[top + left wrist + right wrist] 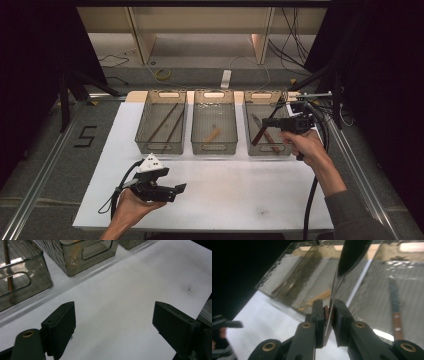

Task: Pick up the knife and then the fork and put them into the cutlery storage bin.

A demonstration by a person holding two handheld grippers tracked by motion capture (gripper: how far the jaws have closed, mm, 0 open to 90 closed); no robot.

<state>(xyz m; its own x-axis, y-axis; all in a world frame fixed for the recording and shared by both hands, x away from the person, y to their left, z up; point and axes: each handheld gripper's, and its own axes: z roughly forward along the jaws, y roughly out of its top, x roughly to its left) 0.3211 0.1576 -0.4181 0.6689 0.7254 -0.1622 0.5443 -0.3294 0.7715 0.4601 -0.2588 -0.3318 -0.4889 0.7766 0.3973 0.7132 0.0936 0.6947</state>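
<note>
My right gripper hangs over the right-hand clear tray, shut on a knife with a brown handle. In the right gripper view the pads of that gripper pinch the knife near where the handle meets the dark blade, which points up and away. A second knife with a brown handle lies in the tray below. My left gripper is held low over the white table sheet at the front left, open with nothing between its fingers.
Three clear trays stand in a row at the back of the sheet. The left tray holds two long brown sticks. A short wooden piece lies in the middle tray. Cables trail beside the table's right edge.
</note>
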